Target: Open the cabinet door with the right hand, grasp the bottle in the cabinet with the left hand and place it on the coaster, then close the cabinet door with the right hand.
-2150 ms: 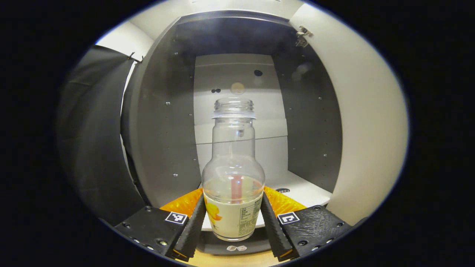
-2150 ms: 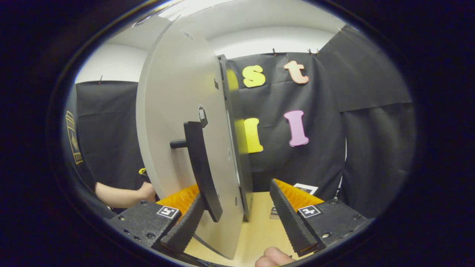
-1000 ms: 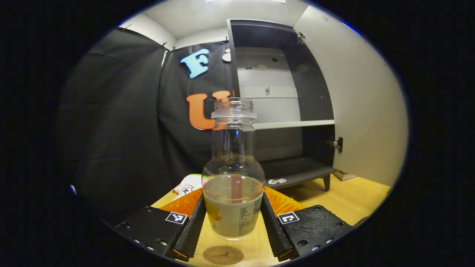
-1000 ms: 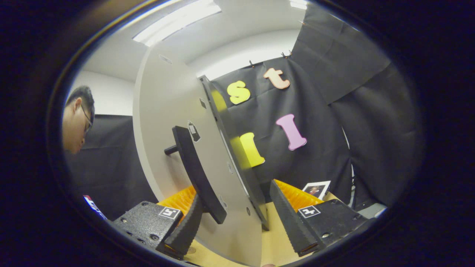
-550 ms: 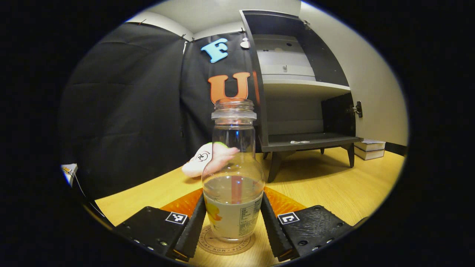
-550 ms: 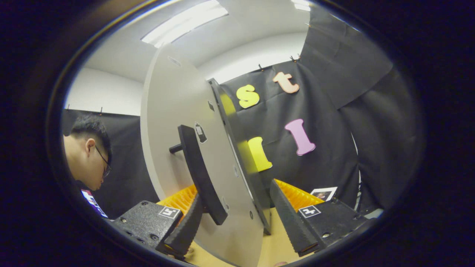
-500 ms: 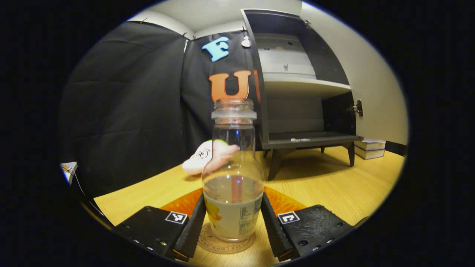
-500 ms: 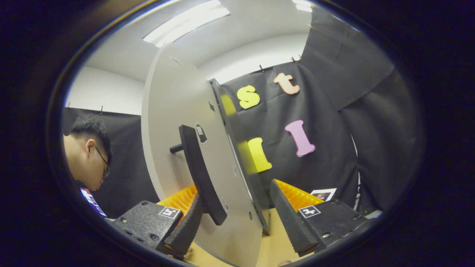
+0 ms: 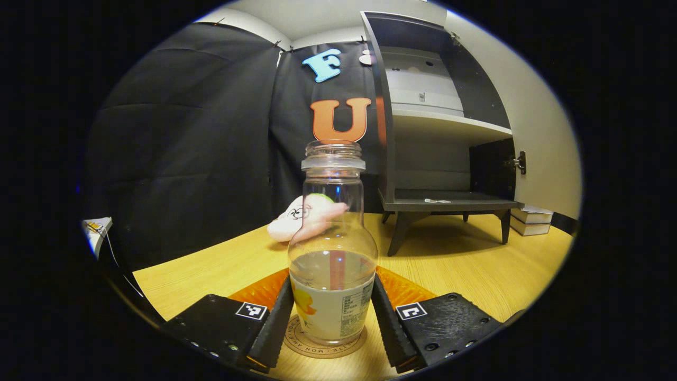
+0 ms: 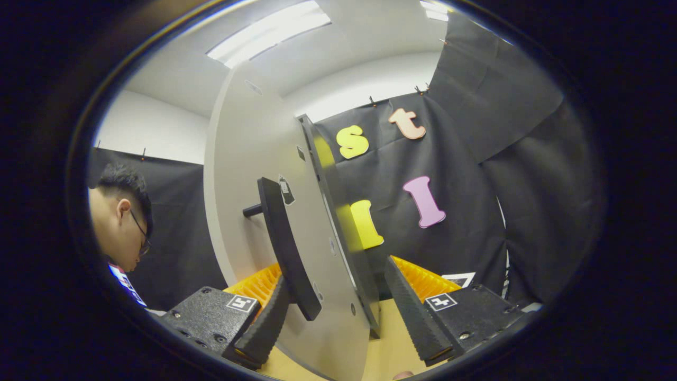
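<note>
Between the left tongs (image 9: 332, 317), one bottle (image 9: 332, 254) is pinched upright over one coaster (image 9: 323, 341) near the desk (image 9: 476, 270) front edge. Release crooked and it could tip! The right tongs (image 10: 338, 312) gape around the cabinet door (image 10: 248, 174), one handle (image 10: 285, 248) beside one finger.

Each gripper, the left gripper (image 9: 332, 317) and the right gripper (image 10: 338, 312), has black textured blocks with small screws and a square black-and-white marker. The person (image 10: 120, 222) wears glasses.
</note>
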A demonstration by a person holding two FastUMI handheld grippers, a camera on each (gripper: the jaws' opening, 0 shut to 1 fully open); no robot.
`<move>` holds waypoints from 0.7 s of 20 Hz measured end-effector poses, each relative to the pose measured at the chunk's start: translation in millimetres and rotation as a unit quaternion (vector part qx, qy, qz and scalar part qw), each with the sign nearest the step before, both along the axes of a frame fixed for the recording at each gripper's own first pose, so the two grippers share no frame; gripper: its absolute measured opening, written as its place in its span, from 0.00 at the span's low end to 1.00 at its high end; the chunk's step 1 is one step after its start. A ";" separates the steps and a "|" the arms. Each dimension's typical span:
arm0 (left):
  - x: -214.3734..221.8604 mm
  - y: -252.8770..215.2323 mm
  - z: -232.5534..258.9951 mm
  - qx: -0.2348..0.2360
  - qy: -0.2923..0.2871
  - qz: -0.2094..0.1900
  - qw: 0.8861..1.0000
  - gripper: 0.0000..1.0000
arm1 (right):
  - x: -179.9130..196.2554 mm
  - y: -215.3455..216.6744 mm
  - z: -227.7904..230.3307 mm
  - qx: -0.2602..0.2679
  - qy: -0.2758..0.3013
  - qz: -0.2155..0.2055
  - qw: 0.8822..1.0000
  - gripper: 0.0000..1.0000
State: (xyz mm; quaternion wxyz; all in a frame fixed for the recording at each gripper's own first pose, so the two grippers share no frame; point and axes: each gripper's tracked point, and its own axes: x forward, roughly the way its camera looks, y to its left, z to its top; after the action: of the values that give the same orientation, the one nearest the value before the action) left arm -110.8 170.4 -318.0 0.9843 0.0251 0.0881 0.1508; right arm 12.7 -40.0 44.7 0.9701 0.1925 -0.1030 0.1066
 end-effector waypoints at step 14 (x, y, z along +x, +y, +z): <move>1.7 -3.7 -1.7 0.006 -0.003 -0.003 1.000 0.97 | 0.2 -0.1 -1.2 0.000 0.007 -0.001 1.000 1.00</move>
State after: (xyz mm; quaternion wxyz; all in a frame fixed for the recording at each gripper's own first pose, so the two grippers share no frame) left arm -109.1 166.6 -319.7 0.9848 0.0306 0.0844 0.1485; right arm 12.9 -40.1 43.5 0.9709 0.1930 -0.0962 0.1042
